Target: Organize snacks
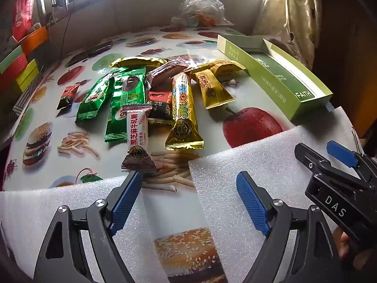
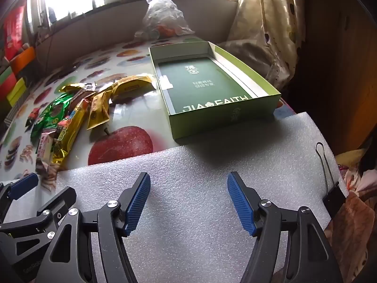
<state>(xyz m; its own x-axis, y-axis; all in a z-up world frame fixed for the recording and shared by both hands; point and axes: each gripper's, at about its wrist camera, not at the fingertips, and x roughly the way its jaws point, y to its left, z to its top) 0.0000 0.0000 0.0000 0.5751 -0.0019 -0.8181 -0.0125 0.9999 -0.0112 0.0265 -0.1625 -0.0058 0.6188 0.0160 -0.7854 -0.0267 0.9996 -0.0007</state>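
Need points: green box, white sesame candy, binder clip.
green box [image 2: 226, 118], right wrist view, near outer wall
white sesame candy [image 1: 138, 131], left wrist view, wrapper middle
binder clip [image 2: 334, 200], right wrist view, black body

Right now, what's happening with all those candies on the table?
A person is holding two grabber tools and is about to tidy the snacks. Both the left gripper and the right gripper are open and empty, hovering over the white foam sheets at the near edge of the table. The snacks lie in a loose pile on the picture-printed tablecloth, none picked up yet. Beside the pile sits an open green box with no snacks in it.
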